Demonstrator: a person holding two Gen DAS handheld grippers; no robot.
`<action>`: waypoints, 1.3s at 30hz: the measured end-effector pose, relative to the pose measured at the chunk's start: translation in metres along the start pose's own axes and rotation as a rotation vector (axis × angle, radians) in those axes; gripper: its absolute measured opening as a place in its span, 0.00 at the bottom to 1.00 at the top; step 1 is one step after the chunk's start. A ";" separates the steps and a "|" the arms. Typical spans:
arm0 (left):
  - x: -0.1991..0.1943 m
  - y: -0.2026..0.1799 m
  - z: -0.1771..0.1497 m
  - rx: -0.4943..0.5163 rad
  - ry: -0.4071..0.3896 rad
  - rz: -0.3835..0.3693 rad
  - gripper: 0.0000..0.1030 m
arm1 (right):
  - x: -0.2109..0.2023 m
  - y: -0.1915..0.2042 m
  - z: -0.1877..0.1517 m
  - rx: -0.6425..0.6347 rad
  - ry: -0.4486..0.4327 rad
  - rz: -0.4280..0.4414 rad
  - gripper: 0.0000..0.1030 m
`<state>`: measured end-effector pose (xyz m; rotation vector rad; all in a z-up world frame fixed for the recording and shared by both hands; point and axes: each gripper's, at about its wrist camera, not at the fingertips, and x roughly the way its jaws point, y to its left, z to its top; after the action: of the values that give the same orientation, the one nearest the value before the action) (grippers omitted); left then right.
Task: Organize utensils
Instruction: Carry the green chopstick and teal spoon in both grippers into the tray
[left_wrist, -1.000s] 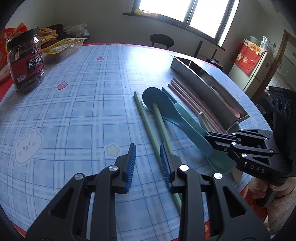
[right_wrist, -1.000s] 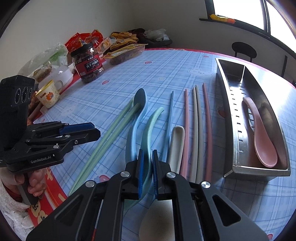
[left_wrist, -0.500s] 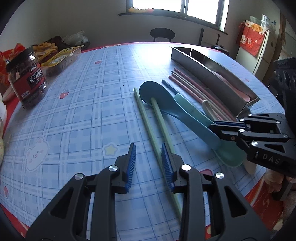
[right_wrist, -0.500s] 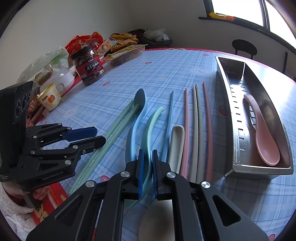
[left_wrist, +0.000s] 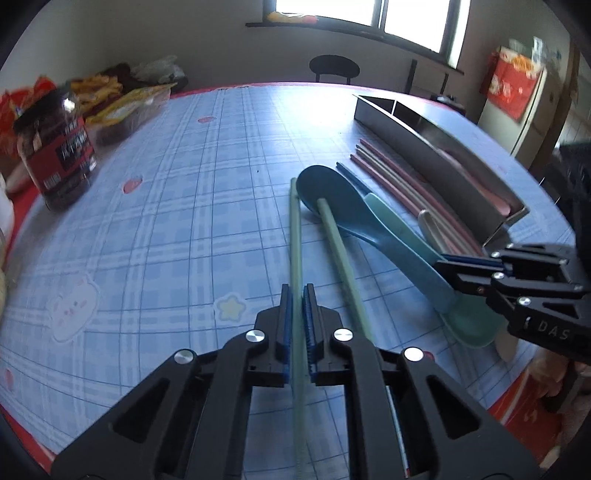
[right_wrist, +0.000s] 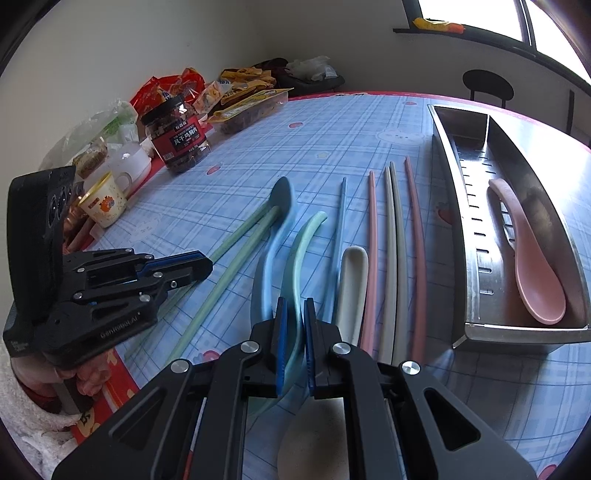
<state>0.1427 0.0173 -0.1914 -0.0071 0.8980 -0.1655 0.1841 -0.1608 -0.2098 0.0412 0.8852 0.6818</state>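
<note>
On the blue checked tablecloth (left_wrist: 184, 229), the left gripper (left_wrist: 295, 295), open a moment ago, is now clamped on a green chopstick (left_wrist: 294, 229); the mint spoon (right_wrist: 301, 251) is held by the right gripper (right_wrist: 294, 314), so transfer to the steel tray (right_wrist: 458, 229) seems next.

From my left wrist camera, the jar (left_wrist: 55, 155) at the upper left of the frame was motion-blurred, its label unreadable. The near end of the green chopstick (left_wrist: 295, 258) ran off the bottom edge. The right gripper (left_wrist: 476, 273) covered the handle of the mint spoon (left_wrist: 469, 325). In my right wrist view, that spoon's bowl was hidden behind the fingers (right_wrist: 280, 332), and the white spoon (right_wrist: 352, 288) blurred out at the bottom.
</note>
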 end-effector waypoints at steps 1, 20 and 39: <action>-0.001 0.004 -0.001 -0.022 -0.002 -0.022 0.10 | 0.000 -0.001 0.000 0.005 0.000 0.005 0.09; -0.029 0.035 -0.011 -0.194 -0.127 -0.042 0.10 | -0.015 -0.012 0.000 0.060 -0.083 0.015 0.08; -0.038 0.043 -0.015 -0.238 -0.181 -0.024 0.10 | -0.035 0.016 -0.004 -0.073 -0.192 -0.109 0.08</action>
<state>0.1138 0.0660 -0.1739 -0.2507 0.7327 -0.0779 0.1577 -0.1686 -0.1830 -0.0068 0.6729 0.5972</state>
